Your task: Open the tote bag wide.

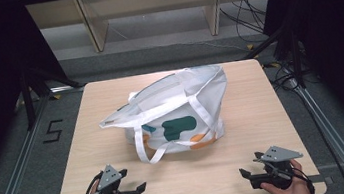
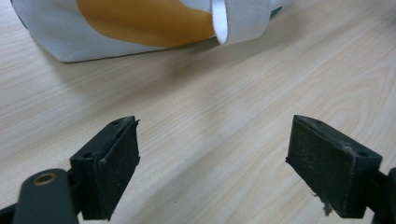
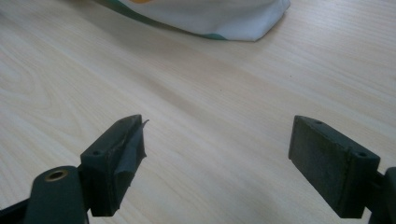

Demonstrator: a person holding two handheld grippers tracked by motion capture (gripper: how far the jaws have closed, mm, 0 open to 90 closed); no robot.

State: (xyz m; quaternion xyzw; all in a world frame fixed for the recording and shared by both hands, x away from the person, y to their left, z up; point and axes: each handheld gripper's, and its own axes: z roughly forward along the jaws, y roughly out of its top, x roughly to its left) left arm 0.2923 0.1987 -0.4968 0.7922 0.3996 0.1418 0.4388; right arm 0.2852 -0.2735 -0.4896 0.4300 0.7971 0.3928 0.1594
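A white cloth tote bag point(image 1: 177, 111) with green and orange shapes stands slumped in the middle of the wooden table point(image 1: 262, 110), its mouth open toward the back. One white strap point(image 1: 150, 155) loops down onto the table in front of it. My left gripper point(image 1: 133, 182) rests near the front left edge, open, with nothing between its jaws. My right gripper point(image 1: 248, 165) rests near the front right edge, also open and empty. The left gripper view shows the bag's orange patch point(image 2: 144, 21) and the strap end point(image 2: 219, 23) ahead of the jaws. In the right gripper view a bag corner point(image 3: 219, 18) lies ahead.
Wooden shelf legs point(image 1: 95, 26) and loose cables point(image 1: 244, 12) stand on the floor behind the table. Metal rails point(image 1: 21, 157) run along both sides. A black "5" mark point(image 1: 52, 131) is on the floor at left. Bare tabletop lies between the bag and both grippers.
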